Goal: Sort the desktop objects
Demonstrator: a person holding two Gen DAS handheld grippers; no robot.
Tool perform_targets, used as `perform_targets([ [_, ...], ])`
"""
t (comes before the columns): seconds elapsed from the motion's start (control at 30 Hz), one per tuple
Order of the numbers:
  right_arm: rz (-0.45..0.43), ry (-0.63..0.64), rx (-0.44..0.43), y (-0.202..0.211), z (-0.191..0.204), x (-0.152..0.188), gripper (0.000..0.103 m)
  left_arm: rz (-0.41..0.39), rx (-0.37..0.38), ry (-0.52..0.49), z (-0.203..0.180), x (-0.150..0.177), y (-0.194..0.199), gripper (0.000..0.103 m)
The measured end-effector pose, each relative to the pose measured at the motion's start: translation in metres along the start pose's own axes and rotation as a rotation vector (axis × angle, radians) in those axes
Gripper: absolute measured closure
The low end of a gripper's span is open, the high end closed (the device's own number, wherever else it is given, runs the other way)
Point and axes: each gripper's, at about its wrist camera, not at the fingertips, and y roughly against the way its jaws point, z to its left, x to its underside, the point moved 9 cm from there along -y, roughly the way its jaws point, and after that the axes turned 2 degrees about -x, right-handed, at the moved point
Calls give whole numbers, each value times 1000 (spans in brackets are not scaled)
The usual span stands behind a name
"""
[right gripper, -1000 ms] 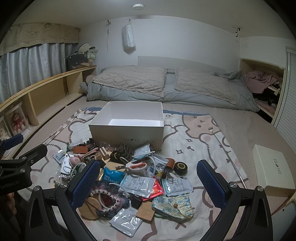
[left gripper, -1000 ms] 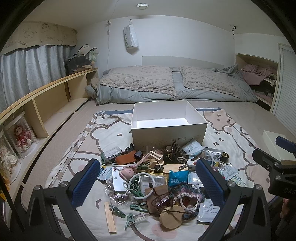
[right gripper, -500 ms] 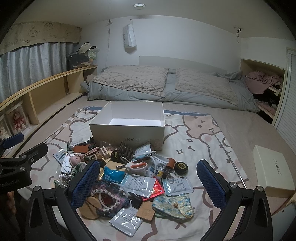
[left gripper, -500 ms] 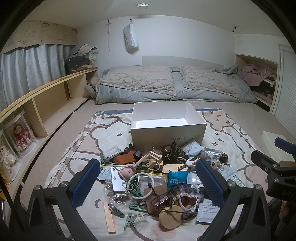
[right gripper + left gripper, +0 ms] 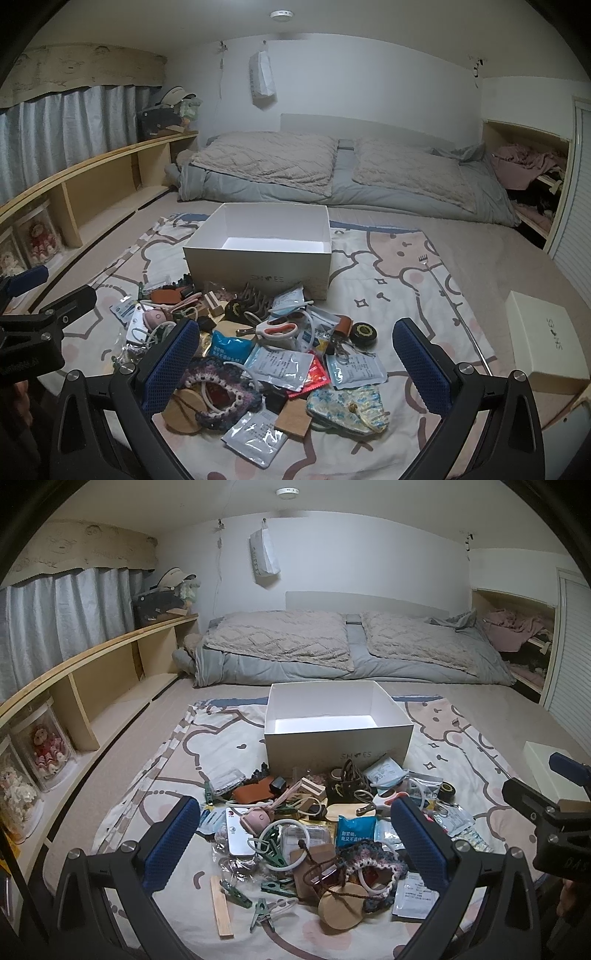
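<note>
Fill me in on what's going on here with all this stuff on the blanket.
A person is holding a two-finger gripper in each hand over a pile of small objects heaped on a cartoon-print blanket. Both the left gripper and the right gripper are open and hold nothing. Behind the pile stands an open white shoebox with nothing visible inside, and its lid lies off to the right. Sorting appears not to have started.

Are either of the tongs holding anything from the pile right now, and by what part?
Nothing is held. The left tongs and right tongs are both open above the pile, touching nothing.
</note>
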Motion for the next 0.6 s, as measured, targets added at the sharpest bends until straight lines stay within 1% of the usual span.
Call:
perform_targets([
  [0.23, -13, -3, -3, 10, 0, 5, 0, 1, -5, 3, 5, 6, 8, 0],
  [0.6, 8, -31, -22, 10, 2, 22, 0, 34, -7, 20, 9, 26, 8, 0],
])
